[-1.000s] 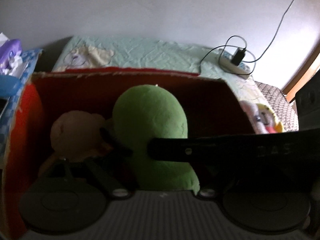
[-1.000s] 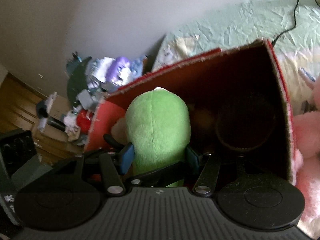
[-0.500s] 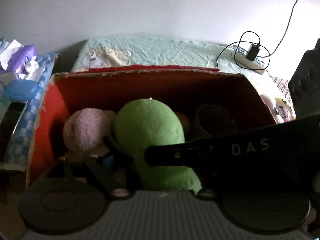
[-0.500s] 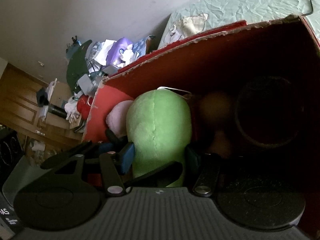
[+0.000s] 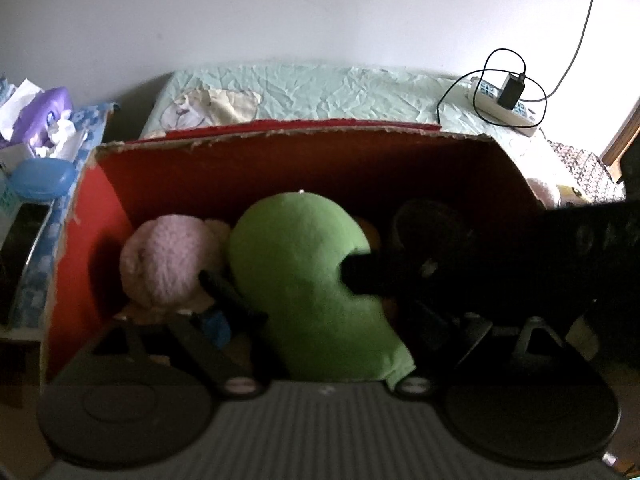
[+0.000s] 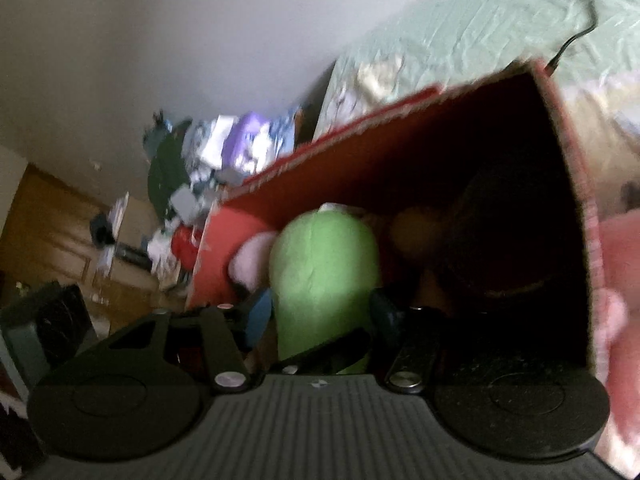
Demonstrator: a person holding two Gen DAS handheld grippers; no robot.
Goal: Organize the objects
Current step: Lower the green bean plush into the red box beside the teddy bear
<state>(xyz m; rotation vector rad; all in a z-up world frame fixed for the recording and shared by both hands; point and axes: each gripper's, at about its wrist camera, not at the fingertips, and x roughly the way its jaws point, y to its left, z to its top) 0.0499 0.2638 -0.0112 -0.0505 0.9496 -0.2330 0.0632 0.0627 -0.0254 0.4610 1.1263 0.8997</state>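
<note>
The green plush toy point(image 5: 304, 276) stands inside the red cardboard box point(image 5: 280, 160), near the middle of its floor, rounded top up. Both tools are at it. In the right wrist view the right gripper point(image 6: 320, 312) has a blue-padded finger at each flank of the green plush toy point(image 6: 324, 272), and the cloth looks pinched between them, so it reads as clamped on the toy. In the left wrist view a blue pad of the left gripper point(image 5: 316, 328) sits at 9 o'clock of the toy's base; its other finger is lost in the dark at 3 o'clock, so I cannot tell whether it is pressing the toy or standing apart.

Against the frames of a second ago the toy sits lower and deeper in the box, and more of the box rim and the bed beyond it shows above it. The right view is now smeared with motion and tilted, where it was sharp half a second back; the black body of the right tool has swung further across the left view at 3 o'clock. I judge the toy is being settled into its place, and letting go is the step that remains.

At 9 o'clock of the toy lies a pink plush ball point(image 5: 168, 260), touching it. At 3 o'clock is a dark round bowl point(image 5: 432, 228), with something orange between them, too dim to name. Outside the box, at 9 o'clock, stands a cluttered side table point(image 5: 32, 216) with tissues; at 1 o'clock a power strip point(image 5: 504, 108) lies on the green bedsheet point(image 5: 340, 88).
</note>
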